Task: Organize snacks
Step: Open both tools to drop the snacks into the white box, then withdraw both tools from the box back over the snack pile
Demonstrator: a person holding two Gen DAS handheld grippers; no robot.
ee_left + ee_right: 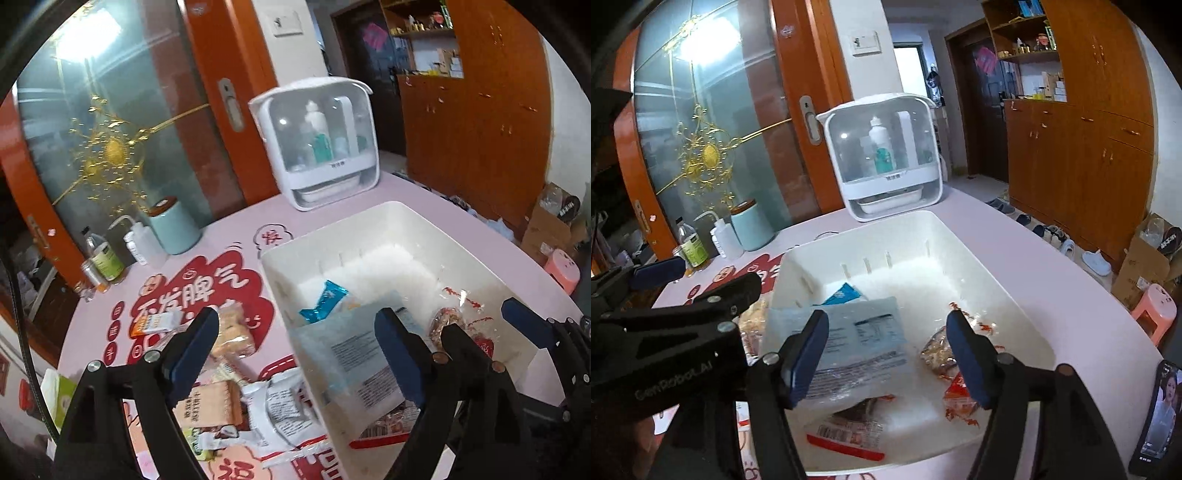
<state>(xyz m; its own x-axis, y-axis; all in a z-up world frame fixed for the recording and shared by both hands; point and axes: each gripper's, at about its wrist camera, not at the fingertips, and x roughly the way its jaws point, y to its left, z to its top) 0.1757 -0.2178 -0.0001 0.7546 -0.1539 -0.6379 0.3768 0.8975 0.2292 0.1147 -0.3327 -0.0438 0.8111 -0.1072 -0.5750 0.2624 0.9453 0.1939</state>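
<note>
Loose snack packets (221,402) crowd beside white bin (491,273).

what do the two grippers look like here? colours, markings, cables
Both match: black angular finger arms with silver round screws, ending in flat dark-blue pads. Left gripper has a black cable looping down the picture's left edge. Right gripper looks the same. Grey "GenRobot.AI" lettering shows on the left gripper's body in the right wrist view.

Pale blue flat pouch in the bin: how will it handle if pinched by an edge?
The pale blue pouch looks thin and flat, so probably floppy and light. Its glossy film may slip. It leans on the white bin's wall, so likely shifts when nudged.
</note>
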